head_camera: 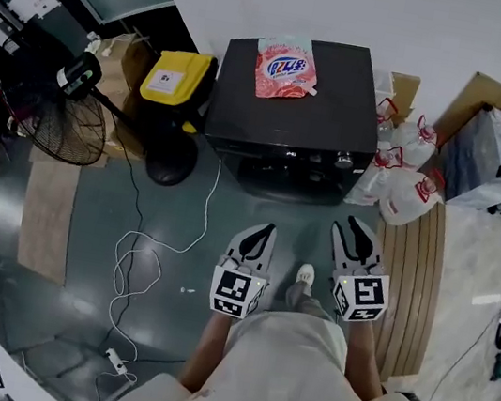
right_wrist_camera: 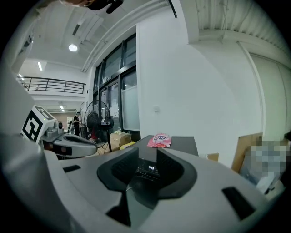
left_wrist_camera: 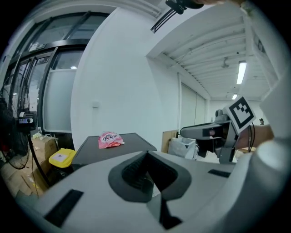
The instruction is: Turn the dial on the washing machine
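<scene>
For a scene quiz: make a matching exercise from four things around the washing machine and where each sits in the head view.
1 pink pouch
2 yellow-lidded bin
3 white plastic bags
4 fan

A right of the washing machine
B on its top
C far left, past the bin
D just left of it

Pairs: 1-B, 2-D, 3-A, 4-C
</scene>
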### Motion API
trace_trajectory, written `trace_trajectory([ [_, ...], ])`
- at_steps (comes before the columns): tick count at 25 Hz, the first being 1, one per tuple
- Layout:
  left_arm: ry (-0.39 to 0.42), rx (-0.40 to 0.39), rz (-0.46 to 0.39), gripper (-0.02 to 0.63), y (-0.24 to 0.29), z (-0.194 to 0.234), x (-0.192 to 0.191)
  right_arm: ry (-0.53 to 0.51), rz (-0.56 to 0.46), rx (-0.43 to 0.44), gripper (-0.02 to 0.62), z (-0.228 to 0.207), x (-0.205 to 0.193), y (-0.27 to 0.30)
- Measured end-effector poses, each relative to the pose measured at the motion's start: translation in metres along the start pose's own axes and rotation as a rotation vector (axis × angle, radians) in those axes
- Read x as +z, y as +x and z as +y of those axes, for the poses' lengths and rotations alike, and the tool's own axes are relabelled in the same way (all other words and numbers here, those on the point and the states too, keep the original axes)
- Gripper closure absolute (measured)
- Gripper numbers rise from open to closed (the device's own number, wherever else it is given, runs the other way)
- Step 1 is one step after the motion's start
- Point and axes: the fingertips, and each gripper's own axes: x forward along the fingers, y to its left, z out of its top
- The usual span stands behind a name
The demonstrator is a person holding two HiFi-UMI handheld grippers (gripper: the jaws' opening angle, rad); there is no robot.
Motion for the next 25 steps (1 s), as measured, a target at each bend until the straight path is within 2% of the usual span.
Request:
trace_trajectory([
  [12, -0.003, 0.071, 0.023, 0.594, 0.081, 0.012, 0.008, 0.043, 0.001, 0.013, 0.465, -0.075, 0.0, 0.062],
  [17, 0.008, 0.069, 0.035, 0.594, 0.113, 0.013, 0.005, 0.055, 0.011, -0.004, 0.463, -0.101, -0.007, 0.083],
  [25, 0.019, 0.038, 0.067, 0.594, 0.148, 0.014, -0.009, 0.067, 0.06, -0.047, 0.454, -0.123, -0.04, 0.107],
])
